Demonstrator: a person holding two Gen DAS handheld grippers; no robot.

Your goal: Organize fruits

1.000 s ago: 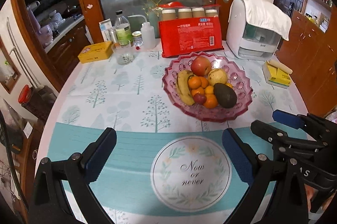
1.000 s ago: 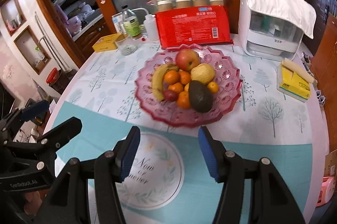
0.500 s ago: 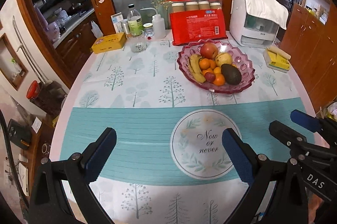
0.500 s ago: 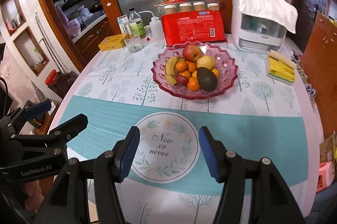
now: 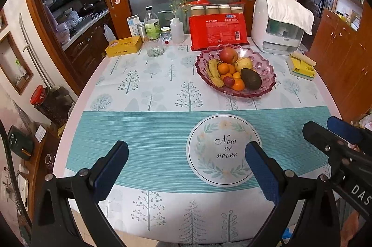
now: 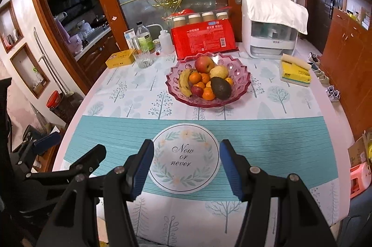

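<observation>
A pink glass bowl (image 5: 270, 82) (image 6: 246, 78) stands on the far half of the round table. It holds a red apple (image 5: 228, 55) (image 6: 204, 64), a banana (image 5: 212, 72) (image 6: 183, 82), a pale pear (image 5: 243, 64), a dark avocado (image 5: 250, 78) (image 6: 220, 87) and several small oranges (image 6: 194, 77). My left gripper (image 5: 186, 149) hovers open over the teal band near the table's front edge, with nothing between its fingers. My right gripper (image 6: 186, 147) is open and empty over the round "Now or never" print (image 6: 183, 157), well short of the bowl.
Behind the bowl lean a red packet (image 5: 217, 31) and a white appliance under a cloth (image 5: 279, 31). A drinking glass (image 5: 153, 46), bottles and a yellow box (image 5: 123, 46) stand at the back left. A yellow tissue pack (image 5: 301, 67) lies at the right.
Both grippers have drawn back from the bowl toward the near table edge, so the bowl looks smaller and farther. Neither pair of jaws has visibly changed.
</observation>
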